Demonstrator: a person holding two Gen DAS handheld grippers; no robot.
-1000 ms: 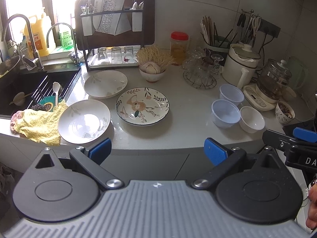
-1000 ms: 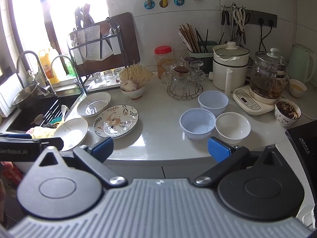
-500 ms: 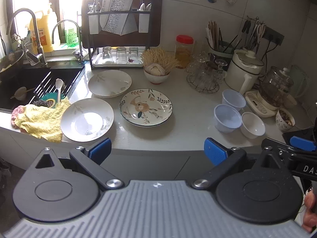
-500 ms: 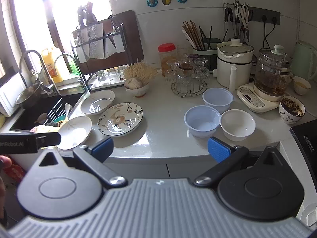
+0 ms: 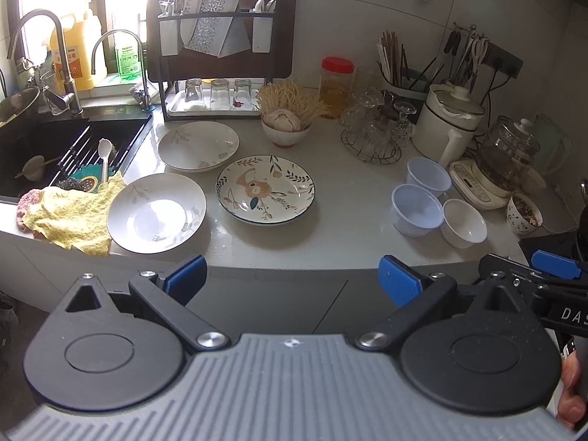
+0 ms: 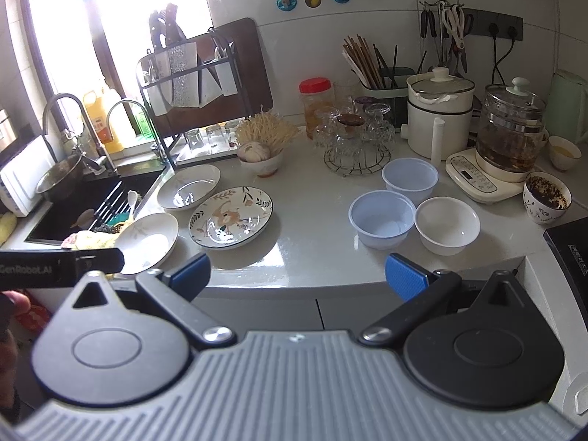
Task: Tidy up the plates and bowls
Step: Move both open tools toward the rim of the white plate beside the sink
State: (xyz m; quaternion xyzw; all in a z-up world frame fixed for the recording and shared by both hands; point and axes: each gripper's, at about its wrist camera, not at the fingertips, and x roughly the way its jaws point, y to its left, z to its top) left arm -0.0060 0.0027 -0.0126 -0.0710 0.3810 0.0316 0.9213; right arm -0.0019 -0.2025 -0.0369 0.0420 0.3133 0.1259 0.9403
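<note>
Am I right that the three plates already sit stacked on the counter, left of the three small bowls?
Not quite: the three plates lie side by side, unstacked, as the left wrist view shows. They are on the counter, left of the three small bowls.

Three plates sit upright toward the worktop's sink end: a plain white plate (image 5: pixel 156 217) at the front edge, another white plate (image 5: pixel 198 146) further back, and a floral plate (image 5: pixel 265 190) beside them. Well apart toward the other end, two bluish plastic bowls (image 5: pixel 417 210) and a small white bowl (image 5: pixel 463 223) cluster together.
</note>
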